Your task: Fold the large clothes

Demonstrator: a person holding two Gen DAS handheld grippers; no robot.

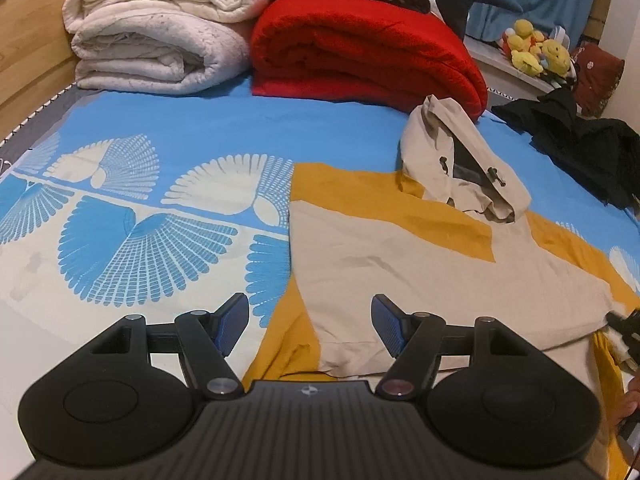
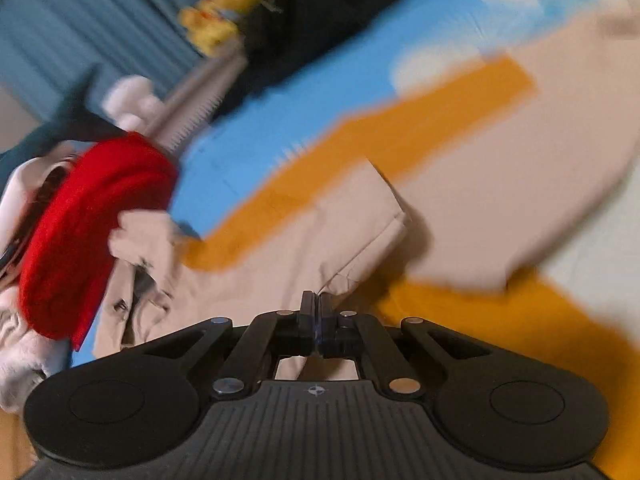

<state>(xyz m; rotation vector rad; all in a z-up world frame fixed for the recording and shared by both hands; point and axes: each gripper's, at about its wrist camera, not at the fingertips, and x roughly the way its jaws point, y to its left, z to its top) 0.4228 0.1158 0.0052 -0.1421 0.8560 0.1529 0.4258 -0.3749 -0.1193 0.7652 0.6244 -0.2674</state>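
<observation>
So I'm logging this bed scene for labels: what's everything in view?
Beige and mustard hooded jacket: one, lying on the bed, centre-right.
Blue and white patterned bedsheet: one, underneath everything.
Folded red blanket: one, far side.
Folded cream quilts: two, stacked, far left.
Black garment: one, crumpled, far right.
Yellow plush toys: a cluster, back-right ledge.
Left gripper: open, over the jacket's hem.
Right gripper: shut on jacket fabric.

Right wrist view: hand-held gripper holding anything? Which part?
The right hand-held gripper is shut on the beige and yellow hoodie, pinching a fabric edge that looks like a sleeve cuff. The left hand-held gripper is open, empty.
</observation>
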